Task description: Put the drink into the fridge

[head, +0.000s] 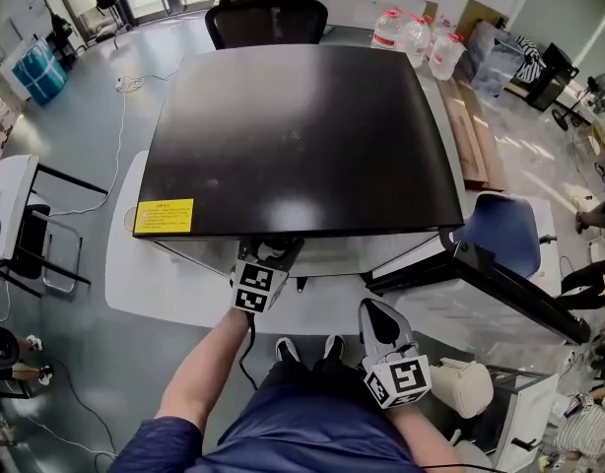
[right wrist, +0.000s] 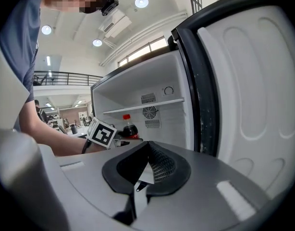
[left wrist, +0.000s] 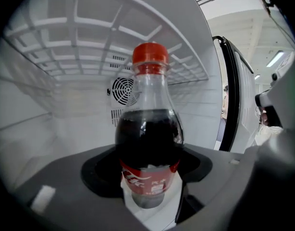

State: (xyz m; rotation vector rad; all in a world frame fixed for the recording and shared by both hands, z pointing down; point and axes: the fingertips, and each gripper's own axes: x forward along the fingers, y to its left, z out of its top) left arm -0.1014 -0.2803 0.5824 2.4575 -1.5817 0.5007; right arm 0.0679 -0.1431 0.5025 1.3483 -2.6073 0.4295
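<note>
Left gripper (left wrist: 148, 199) around bottle (left wrist: 148, 131), base hidden

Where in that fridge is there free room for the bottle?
Nothing else shows in the fridge: the space under the wire shelf, from left wall to fan vent, is bare. Only the left gripper, shut on the bottle, fills it.
</note>
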